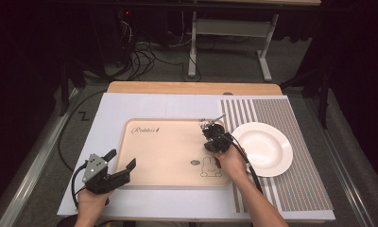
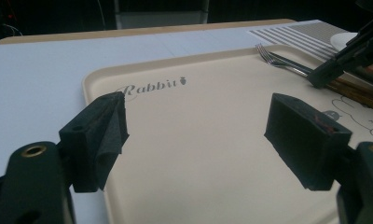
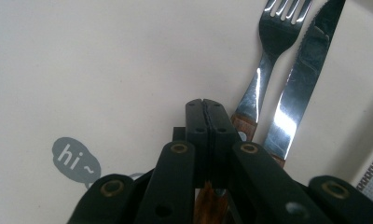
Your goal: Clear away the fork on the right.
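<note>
The fork and knife lie side by side on the tray near its right edge, steel ends pointing away, wooden handles toward the person. Both look stiff, light and slippery on the metal, so the wooden handles offer the better hold. The right claw rests over those handles with its jaws pressed together; whether it pinches one cannot be told. A white plate sits just beside on the striped mat. The left claw hovers wide open and empty at the tray's left edge.
</note>
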